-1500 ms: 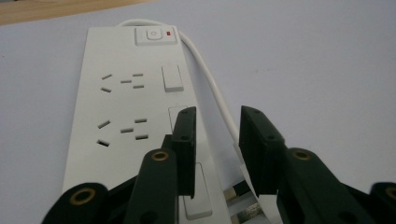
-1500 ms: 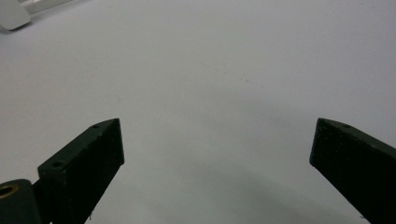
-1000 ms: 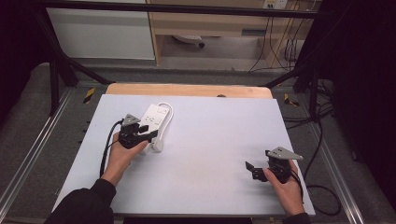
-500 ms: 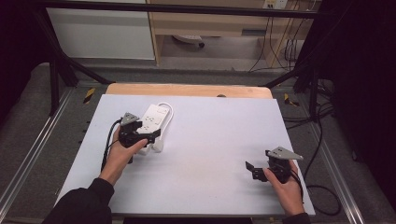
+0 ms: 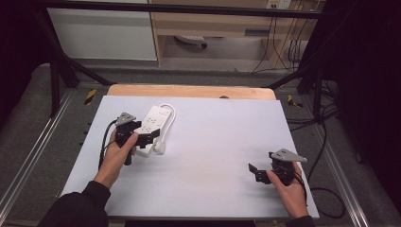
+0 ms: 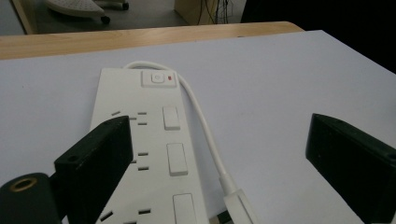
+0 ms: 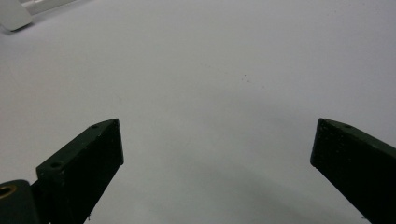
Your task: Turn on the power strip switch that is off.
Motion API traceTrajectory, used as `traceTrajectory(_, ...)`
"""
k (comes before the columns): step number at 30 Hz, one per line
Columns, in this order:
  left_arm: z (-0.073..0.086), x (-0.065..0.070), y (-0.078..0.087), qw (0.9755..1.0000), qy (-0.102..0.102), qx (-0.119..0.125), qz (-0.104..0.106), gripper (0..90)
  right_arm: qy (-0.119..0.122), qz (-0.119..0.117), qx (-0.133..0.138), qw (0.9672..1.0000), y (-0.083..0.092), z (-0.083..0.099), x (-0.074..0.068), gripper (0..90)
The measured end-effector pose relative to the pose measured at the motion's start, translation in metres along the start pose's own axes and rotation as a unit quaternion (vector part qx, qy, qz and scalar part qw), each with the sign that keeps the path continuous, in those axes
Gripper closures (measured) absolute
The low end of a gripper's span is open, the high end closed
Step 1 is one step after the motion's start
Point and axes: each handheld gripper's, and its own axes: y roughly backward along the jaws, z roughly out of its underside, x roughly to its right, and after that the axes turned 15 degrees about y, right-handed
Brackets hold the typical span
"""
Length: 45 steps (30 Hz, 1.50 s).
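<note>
Two hand-held grippers over a pale grey table top (image 5: 213,142), one white power strip (image 5: 152,124) at centre-left of the high view.
Left gripper (image 5: 144,135) has jaws spread wide, one jaw above the strip's sockets and the other over bare table beyond the strip's white cable (image 6: 201,116); whether a jaw touches the strip can't be told. Strip shows a switch with a small red mark (image 6: 159,78) at its far end; no readable writing or brand. White plug (image 6: 238,205) lies beside the strip at bottom of left gripper view. Right gripper (image 5: 255,172), lower right of high view, jaws spread, nothing between them, well apart from the strip.
</note>
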Motion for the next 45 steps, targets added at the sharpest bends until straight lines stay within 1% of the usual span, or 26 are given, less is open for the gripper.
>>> traceTrajectory(4, -0.001, 0.001, 0.007, 1.0, 0.005, -0.003, 0.006, 7.0, 0.001, -0.002, 0.001, 1.0, 0.0, 0.0, -0.001, 2.5)
traceTrajectory(8, -0.001, 0.001, 0.015, 0.9999, 0.007, -0.005, 0.007, 7.0, -0.001, -0.003, 0.003, 1.0, 0.0, 0.0, -0.001, 2.4)
traceTrajectory(11, -0.001, 0.0, 0.023, 0.9999, 0.011, -0.002, 0.007, 7.0, 0.0, -0.003, 0.003, 1.0, 0.0, 0.0, -0.001, 2.4)
traceTrajectory(13, 0.0, -0.001, 0.03, 1.0, 0.007, -0.001, 0.006, 7.0, -0.001, -0.003, 0.001, 1.0, 0.0, 0.0, -0.001, 2.4)
traceTrajectory(20, 0.004, -0.007, 0.053, 0.9999, 0.008, 0.007, 0.0, 7.0, 0.0, 0.0, 0.0, 1.0, -0.001, 0.0, 0.0, 2.5)
traceTrajectory(30, 0.015, -0.018, 0.083, 0.9997, 0.01, 0.021, -0.007, 7.0, -0.001, -0.001, 0.001, 1.0, -0.001, 0.0, 0.0, 2.5)
traceTrajectory(33, 0.02, -0.022, 0.092, 0.9996, 0.011, 0.025, -0.013, 7.0, -0.003, -0.001, 0.002, 1.0, -0.001, 0.0, 0.0, 2.5)
traceTrajectory(39, 0.031, -0.03, 0.106, 0.9994, 0.019, 0.025, -0.016, 7.0, -0.002, 0.0, 0.003, 1.0, -0.001, 0.0, 0.001, 2.5)
traceTrajectory(45, 0.046, -0.033, 0.115, 0.9996, 0.015, 0.016, -0.019, 7.0, -0.001, 0.003, 0.003, 1.0, 0.0, 0.0, 0.002, 2.5)
